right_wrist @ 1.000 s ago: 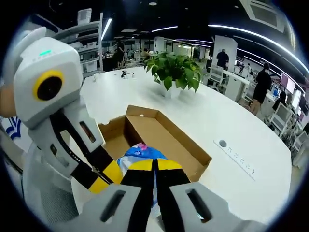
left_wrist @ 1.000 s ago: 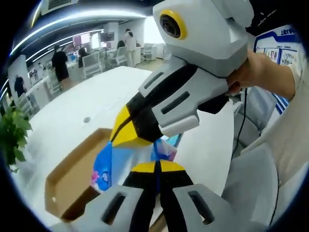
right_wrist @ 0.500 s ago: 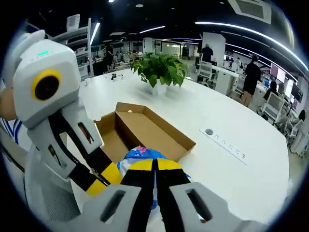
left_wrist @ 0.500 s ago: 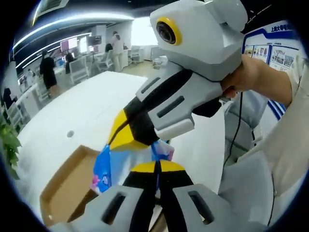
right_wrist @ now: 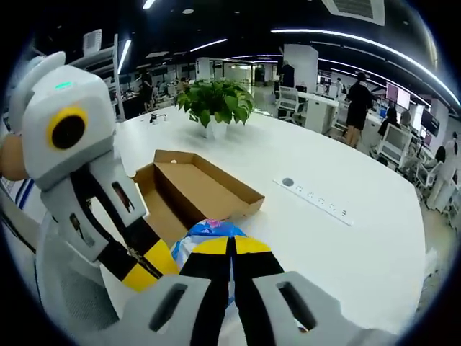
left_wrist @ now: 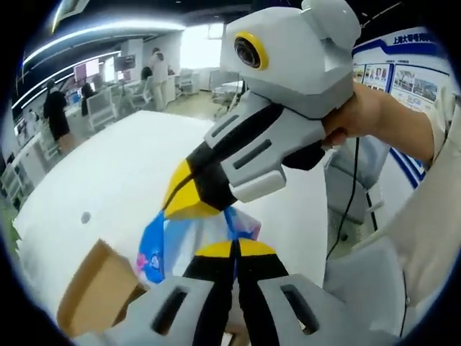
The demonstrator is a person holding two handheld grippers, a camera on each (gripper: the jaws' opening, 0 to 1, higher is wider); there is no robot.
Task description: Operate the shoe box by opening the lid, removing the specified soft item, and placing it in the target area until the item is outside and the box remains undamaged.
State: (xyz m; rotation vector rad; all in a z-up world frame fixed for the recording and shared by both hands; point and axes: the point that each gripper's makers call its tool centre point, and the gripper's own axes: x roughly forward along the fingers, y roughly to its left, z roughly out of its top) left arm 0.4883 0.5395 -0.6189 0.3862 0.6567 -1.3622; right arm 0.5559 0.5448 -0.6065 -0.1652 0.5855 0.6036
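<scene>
Soft item (right_wrist: 210, 232), blue/pink/white pkg, sits pinched at the tips of both tools, above the counter (right_wrist: 338, 245) and outside the shoe box (right_wrist: 198, 189), w/ the box open at 11 o'clock of it in right gripper view. Right tool (right_wrist: 230, 249) is clenched on the soft item (left_wrist: 189, 238), jaws together, and left tool (left_wrist: 232, 252) likewise grips it. In left gripper view the right tool (left_wrist: 189, 205) comes in from 1 o'clock w/ a hand (left_wrist: 367, 115) behind; box corner (left_wrist: 97, 285) at 8 o'clock.
</scene>
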